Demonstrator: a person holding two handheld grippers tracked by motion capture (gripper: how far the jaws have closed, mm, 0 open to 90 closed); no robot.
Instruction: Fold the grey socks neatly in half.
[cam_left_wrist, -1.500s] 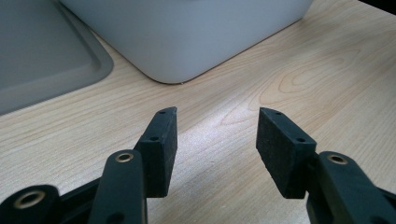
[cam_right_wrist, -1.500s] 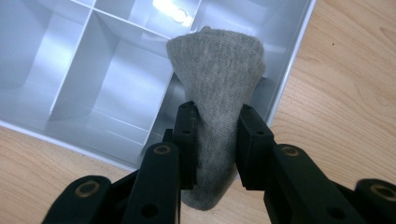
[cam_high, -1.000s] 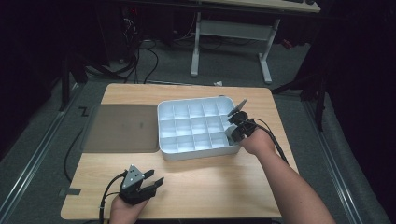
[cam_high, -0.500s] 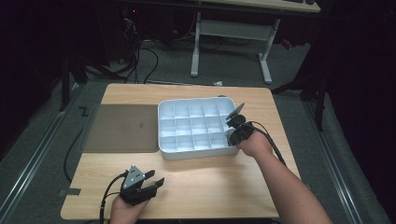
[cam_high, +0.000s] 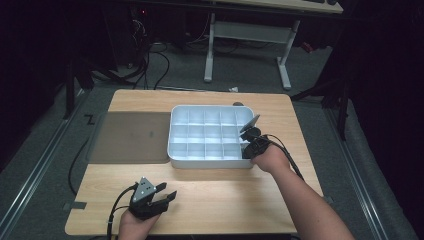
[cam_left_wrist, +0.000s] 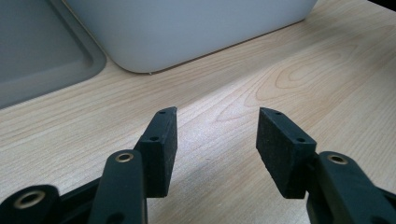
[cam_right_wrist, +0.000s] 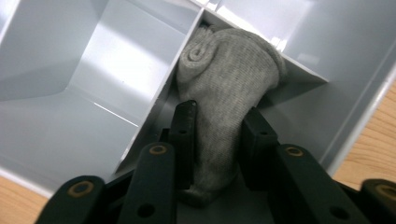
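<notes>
Dark floor with cables and a second white-legged table lies beyond the light wooden desk (cam_high: 300, 165), which carries a white compartment tray (cam_high: 207, 135) and, touching the tray's left side, a flat grey lid or mat (cam_high: 131, 137).

At the tray's right near corner, the right claw (cam_high: 248, 141) reaches in over the rim, with the person's right hand (cam_high: 272, 159) just behind it at the tray's outer wall. In the right gripper view the right claw (cam_right_wrist: 218, 122) is clamped on a rolled grey sock (cam_right_wrist: 224, 88); its two black jaws press the sock from either side. Ahead of the jaws the rolled end of the sock rises and leans against the white divider between two compartments of the tray (cam_right_wrist: 84, 70). To the claw's right, past the tray's wall, a strip of wooden desk shows.

Well apart from the tray, near the desk's front edge, the left claw (cam_high: 162, 194) sits low over the wood. In the left gripper view the left claw (cam_left_wrist: 217, 135) has its jaws apart with nothing between them, bare desk (cam_left_wrist: 303, 74) beneath. Ahead of it stands the tray's rounded white corner (cam_left_wrist: 187, 28), and ahead to its left the grey lid's edge (cam_left_wrist: 42, 56).
</notes>
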